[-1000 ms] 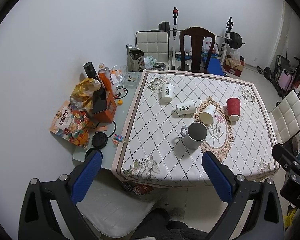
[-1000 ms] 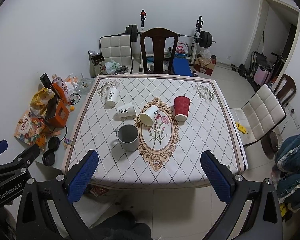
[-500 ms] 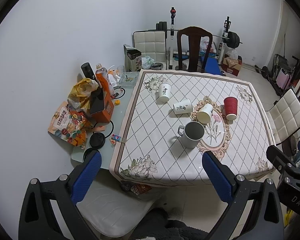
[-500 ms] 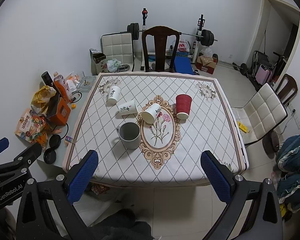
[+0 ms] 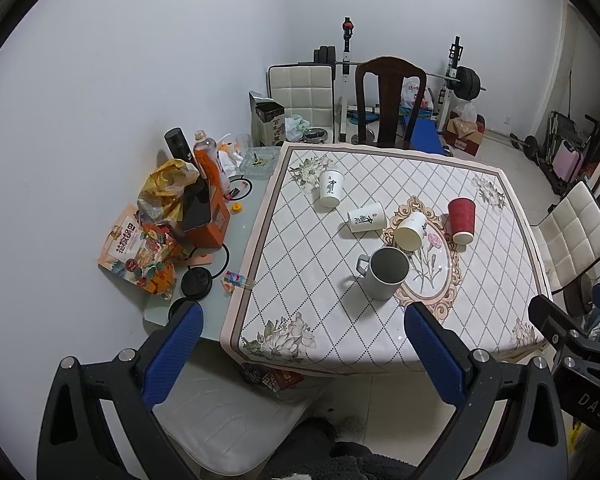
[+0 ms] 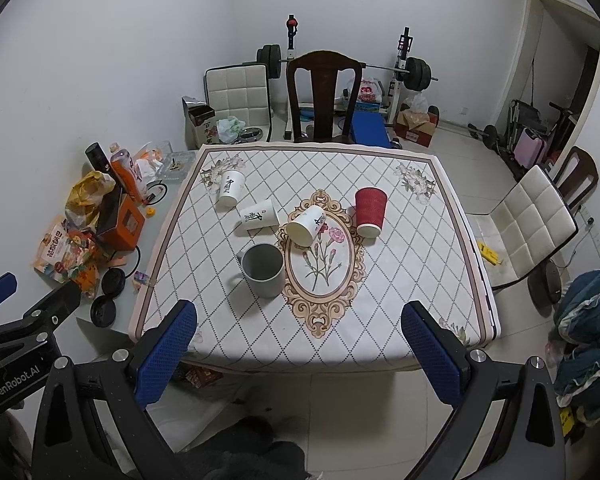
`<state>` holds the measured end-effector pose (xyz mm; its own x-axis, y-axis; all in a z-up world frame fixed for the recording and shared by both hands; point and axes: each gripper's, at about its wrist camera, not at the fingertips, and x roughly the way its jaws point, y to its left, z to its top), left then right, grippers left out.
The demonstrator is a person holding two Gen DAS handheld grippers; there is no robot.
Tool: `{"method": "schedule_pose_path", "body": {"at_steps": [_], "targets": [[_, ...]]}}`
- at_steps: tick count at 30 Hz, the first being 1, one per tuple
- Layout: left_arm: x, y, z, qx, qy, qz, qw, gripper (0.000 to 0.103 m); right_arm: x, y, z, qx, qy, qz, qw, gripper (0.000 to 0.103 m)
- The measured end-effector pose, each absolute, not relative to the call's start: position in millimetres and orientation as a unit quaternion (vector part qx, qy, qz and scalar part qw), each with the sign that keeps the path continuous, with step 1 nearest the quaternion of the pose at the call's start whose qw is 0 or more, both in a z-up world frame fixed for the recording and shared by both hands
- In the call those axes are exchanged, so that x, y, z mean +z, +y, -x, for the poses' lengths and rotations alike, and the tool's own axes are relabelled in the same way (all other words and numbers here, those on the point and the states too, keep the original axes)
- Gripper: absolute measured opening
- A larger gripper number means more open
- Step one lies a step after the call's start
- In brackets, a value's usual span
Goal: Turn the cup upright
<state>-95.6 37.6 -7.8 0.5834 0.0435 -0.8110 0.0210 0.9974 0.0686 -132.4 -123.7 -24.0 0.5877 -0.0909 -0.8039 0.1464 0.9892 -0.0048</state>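
On the table's patterned cloth (image 6: 400,280) stand and lie several cups. A grey mug (image 6: 263,270) (image 5: 384,273) stands upright. Two white paper cups lie on their sides: one (image 6: 259,215) (image 5: 366,217) left of the medallion, one (image 6: 309,224) (image 5: 411,230) on it. Another white cup (image 6: 230,187) (image 5: 331,188) and a red ribbed cup (image 6: 370,212) (image 5: 461,216) stand mouth down. My left gripper (image 5: 300,354) and right gripper (image 6: 298,350) are open and empty, held back from the table's near edge.
A glass side table (image 5: 240,232) at the left carries snack bags, an orange box (image 5: 210,220), bottles and black lids. A dark wooden chair (image 6: 324,92) stands behind the table, white chairs (image 6: 528,220) at the right and back. Weights and a blue bench sit by the far wall.
Both views have drifted slightly away from the table, so it sits a little farther off and higher. The cups have not moved. Both grippers stay open.
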Motion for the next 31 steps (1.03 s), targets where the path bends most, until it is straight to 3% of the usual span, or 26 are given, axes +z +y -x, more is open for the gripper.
{"method": "schedule_pose_path", "body": {"at_steps": [31], "targets": [[3,41,90,0.008,0.45,-0.03,0.893,0.103,-18,-119,129,-0.065,0.448,-0.03,0.891,0.103]]}}
